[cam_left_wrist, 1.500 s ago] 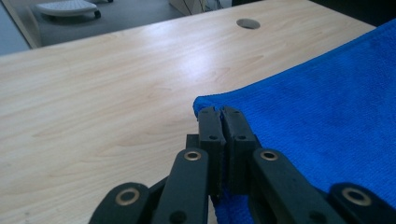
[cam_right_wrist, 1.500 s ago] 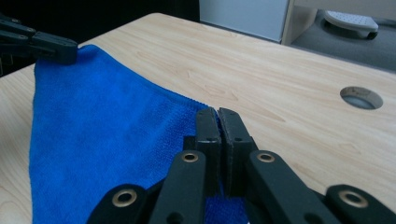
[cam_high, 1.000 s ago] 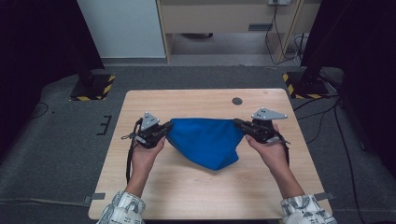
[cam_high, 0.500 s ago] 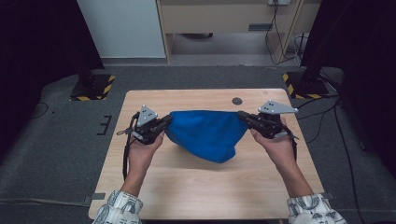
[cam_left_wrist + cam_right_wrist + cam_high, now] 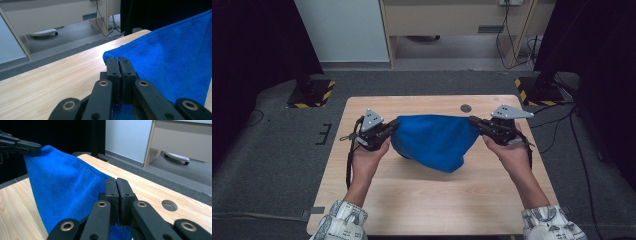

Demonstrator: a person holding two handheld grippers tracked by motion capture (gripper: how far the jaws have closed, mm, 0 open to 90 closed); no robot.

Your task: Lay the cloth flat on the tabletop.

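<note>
A blue cloth hangs stretched between the two grippers above the middle of the wooden table. The left gripper is clenched on one upper corner of the cloth and the right gripper is clenched on the other, so the top edge runs nearly straight from one to the other. Below that edge the cloth sags into a rounded pouch whose lowest point droops toward the person's side of the table; from the high view it is hard to judge whether that low point touches the wood or hangs just clear of it.

In the left gripper view the two black jaws stand pressed together with the cloth's hemmed corner pinched between them, and the cloth spreads away to the right as a broad sheet of nubby terry pile. In the right gripper view the jaws are likewise closed on a corner, with blue pile showing below them, and the far corner is seen held in the left gripper at the upper left.

A small round hole sits in the tabletop near the far edge, just beyond the cloth. The cloth's underside is hidden, and whatever part of the table lies beneath it is covered. The person's patterned sleeves are cut off at the bottom edge.
</note>
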